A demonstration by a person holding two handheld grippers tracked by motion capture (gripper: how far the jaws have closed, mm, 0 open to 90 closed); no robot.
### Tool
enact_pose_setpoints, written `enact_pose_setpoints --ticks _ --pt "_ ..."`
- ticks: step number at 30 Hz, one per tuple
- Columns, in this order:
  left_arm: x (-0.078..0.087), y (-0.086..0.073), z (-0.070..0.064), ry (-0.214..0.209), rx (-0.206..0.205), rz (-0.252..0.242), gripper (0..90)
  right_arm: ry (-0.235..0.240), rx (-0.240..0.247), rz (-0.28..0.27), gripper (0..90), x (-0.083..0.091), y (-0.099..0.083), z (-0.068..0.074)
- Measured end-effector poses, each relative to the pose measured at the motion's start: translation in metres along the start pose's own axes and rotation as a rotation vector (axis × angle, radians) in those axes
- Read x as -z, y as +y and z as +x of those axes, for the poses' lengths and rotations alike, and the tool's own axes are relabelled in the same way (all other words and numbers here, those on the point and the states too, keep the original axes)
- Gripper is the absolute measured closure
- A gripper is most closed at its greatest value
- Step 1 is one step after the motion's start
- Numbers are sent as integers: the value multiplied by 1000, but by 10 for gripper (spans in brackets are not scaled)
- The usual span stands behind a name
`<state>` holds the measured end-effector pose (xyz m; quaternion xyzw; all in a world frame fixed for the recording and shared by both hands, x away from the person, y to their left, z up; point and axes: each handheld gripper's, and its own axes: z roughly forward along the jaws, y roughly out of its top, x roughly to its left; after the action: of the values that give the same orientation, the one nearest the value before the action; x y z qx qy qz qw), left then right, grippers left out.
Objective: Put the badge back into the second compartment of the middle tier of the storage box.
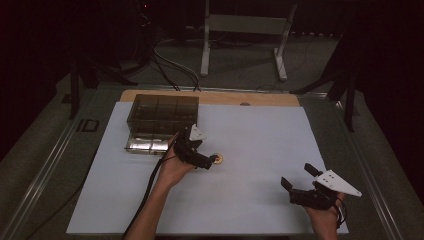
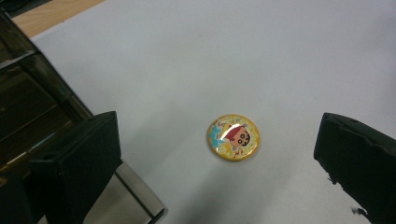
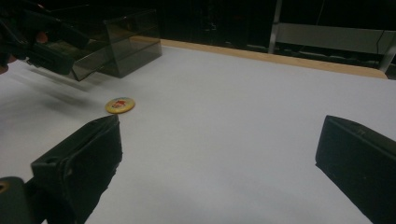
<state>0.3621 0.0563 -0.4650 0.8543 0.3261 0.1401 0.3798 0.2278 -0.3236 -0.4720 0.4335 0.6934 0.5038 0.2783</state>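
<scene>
Hovering over yellow badge [image 2: 233, 137], left hand-held gripper [image 1: 209, 162] jaws spread wide either side; badge flat on white desk [image 1: 260, 145], near smoky box [image 1: 162, 116]. Right hand-held gripper [image 1: 299, 178] spread, well apart.

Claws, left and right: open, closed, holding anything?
Left claw: open, empty, hovering over the badge.
Right claw: open, empty, above the white sheet.

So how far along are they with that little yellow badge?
Barely begun. Nothing looks done yet: the badge lies flat on the white sheet, untouched. In hand: the left gripper hovers over it, jaws wide open on either side. Left: closing on it, lifting it, and probably carrying it to the dark compartment box nearby. The right gripper waits open, apart.
</scene>
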Motion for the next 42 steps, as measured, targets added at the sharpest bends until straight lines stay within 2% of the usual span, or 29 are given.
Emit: enact_pose_setpoints --ticks 16,17,21,26,27,31,32,36,39,42 --pt "-16 2 -9 -7 21 11 22 2 1 1 4 0 0 0" --pt "-17 2 -10 -10 23 8 56 2 1 1 4 0 0 0" --pt "-20 3 -13 -14 15 6 71 1 0 0 4 0 0 0" --pt "-24 3 -16 -6 3 28 85 2 1 0 4 0 0 0" --pt "-28 3 -19 21 3 36 162 2 0 2 4 0 0 0" --pt "-31 2 -20 35 -4 52 184 2 0 2 4 0 0 0" --pt "-32 2 -21 43 -4 54 279 2 0 2 4 0 0 0" --pt "-38 0 -22 32 0 69 350 3 0 3 4 0 0 0" --pt "-41 -1 -22 24 -1 82 371 3 1 2 4 0 0 0" --pt "-46 -3 -23 -1 3 93 386 3 1 2 4 0 0 0"
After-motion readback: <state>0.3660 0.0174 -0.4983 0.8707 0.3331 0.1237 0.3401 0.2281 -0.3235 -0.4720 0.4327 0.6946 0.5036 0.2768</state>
